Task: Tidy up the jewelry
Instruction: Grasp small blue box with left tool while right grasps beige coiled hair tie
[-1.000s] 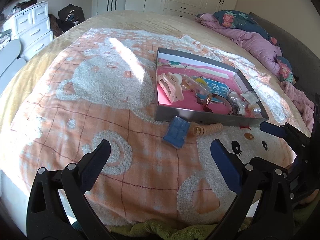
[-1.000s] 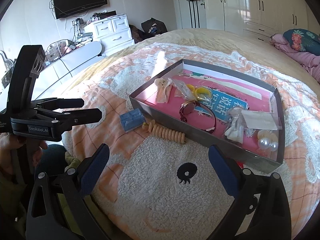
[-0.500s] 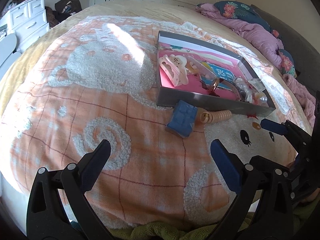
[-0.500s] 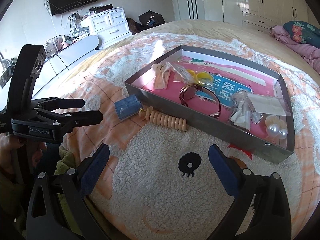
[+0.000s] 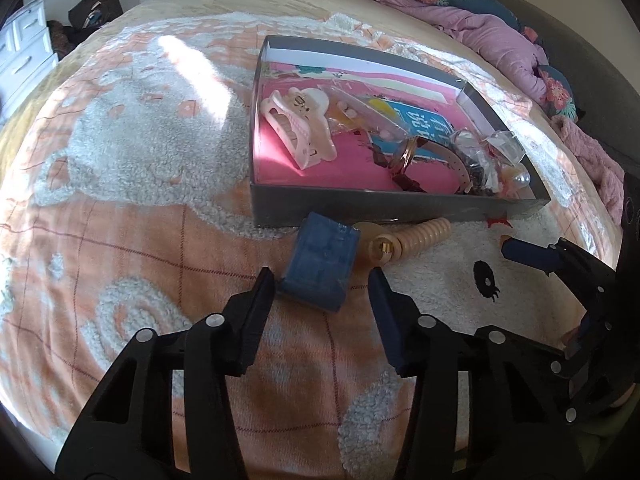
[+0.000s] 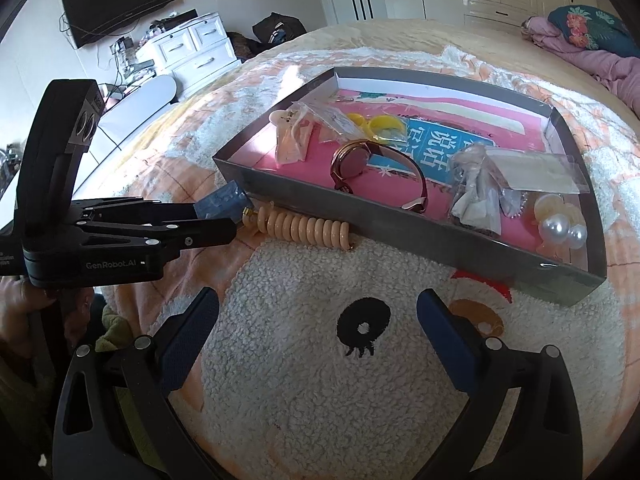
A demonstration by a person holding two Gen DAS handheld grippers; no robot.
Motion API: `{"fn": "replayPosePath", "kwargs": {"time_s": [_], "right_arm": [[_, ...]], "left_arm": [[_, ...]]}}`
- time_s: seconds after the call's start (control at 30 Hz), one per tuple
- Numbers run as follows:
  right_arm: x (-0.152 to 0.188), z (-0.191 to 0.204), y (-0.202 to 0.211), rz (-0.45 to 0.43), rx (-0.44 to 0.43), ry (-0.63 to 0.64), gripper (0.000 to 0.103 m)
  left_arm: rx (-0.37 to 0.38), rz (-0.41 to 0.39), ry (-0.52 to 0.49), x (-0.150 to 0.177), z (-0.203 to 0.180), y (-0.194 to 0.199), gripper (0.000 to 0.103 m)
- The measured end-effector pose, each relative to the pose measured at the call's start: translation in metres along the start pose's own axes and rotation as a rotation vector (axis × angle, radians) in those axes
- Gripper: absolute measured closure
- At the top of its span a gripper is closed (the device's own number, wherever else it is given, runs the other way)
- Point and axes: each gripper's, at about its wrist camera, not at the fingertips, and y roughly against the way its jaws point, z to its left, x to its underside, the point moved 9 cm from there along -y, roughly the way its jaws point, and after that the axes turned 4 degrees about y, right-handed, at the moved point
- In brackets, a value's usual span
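Most jewelry sits in the gray box (image 5: pixel 400 208), but the blue case (image 5: pixel 320 266) and coil band (image 5: pixel 416 234) lie outside (on the blanket), with the left gripper (image 5: pixel 322 280) open around the case and the right gripper (image 6: pixel 318 320) wide open, holding nothing

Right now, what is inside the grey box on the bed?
The grey box holds a pink hair claw, a rose-gold watch, yellow rings, pearls and clear plastic bags. The bags' contents and whatever lies beneath them cannot be made out.
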Motion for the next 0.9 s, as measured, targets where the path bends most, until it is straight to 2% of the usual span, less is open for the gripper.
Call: {"fn": "replayPosePath", "kwargs": {"time_s": [0.1, 0.3, 0.6, 0.9], "right_arm": [[-0.001, -0.002, -0.004, 0.007, 0.004, -0.032, 0.004], [-0.007, 0.004, -0.018, 0.025, 0.017, -0.086, 0.004], [-0.021, 0.002, -0.037, 0.013, 0.122, -0.211, 0.004], [-0.029, 0.007, -0.054, 0.026, 0.241, -0.243, 0.005]], "left_arm": [[0.030, 0.006, 0.026, -0.002, 0.003, -0.005, 0.074], [0.075, -0.024, 0.044, -0.005, 0.005, 0.007, 0.075], [0.096, -0.095, 0.048, -0.019, 0.027, 0.043, 0.075], [0.132, -0.118, 0.037, -0.030, 0.047, 0.060, 0.078]]}}
